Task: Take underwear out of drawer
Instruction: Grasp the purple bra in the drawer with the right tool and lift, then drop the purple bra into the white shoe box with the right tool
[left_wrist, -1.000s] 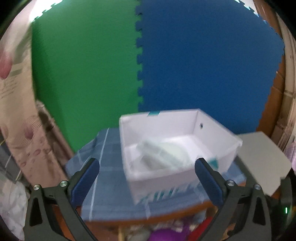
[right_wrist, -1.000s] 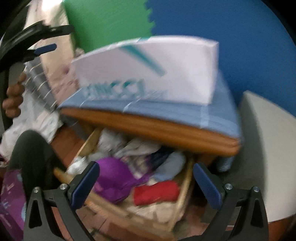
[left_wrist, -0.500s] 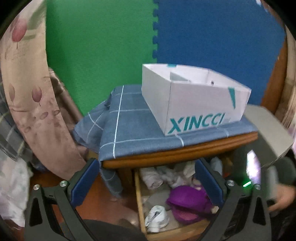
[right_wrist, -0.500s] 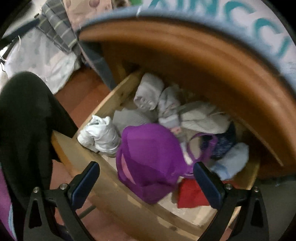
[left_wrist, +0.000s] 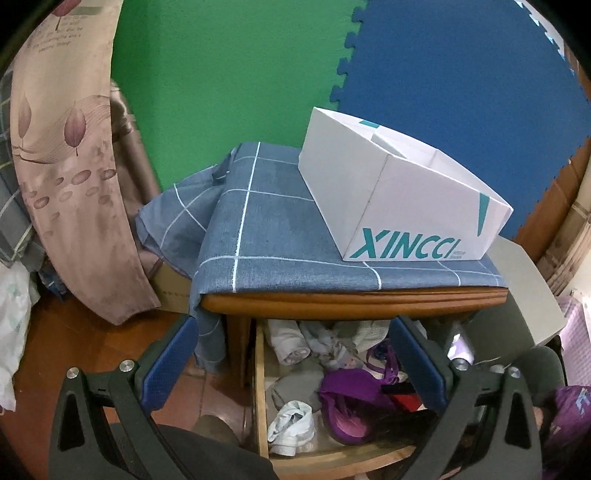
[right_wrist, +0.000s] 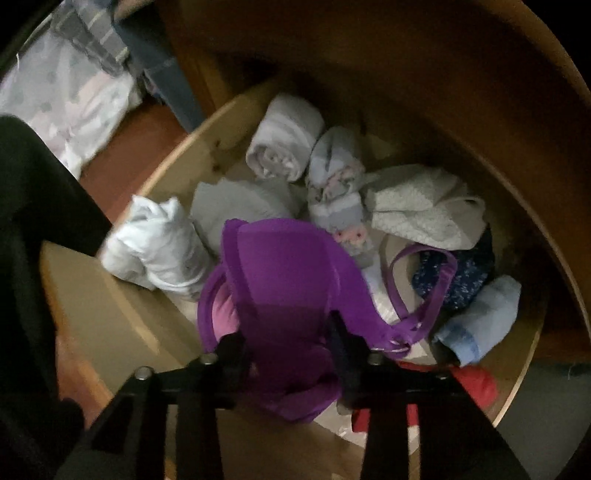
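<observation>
While my right gripper is pointing steeply down into the open drawer, its jaws are closing with the purple bra between them; the fingers sit on either side of the lower cup, and I judge the pads are already biting the fabric. The bra is lying directly under and ahead of that gripper, near the drawer's front, its long axis running from the cup out along the strap toward the right. My left gripper is hanging spread and empty, above the drawer's left front, so the right hand is clearly the nearer one. The drawer also holds a white bundle just beside the bra, rolled pale pieces toward the back, a blue roll and something red at the right. On the cabinet top the white box is standing on a checked cloth; I cannot see what is inside it.
</observation>
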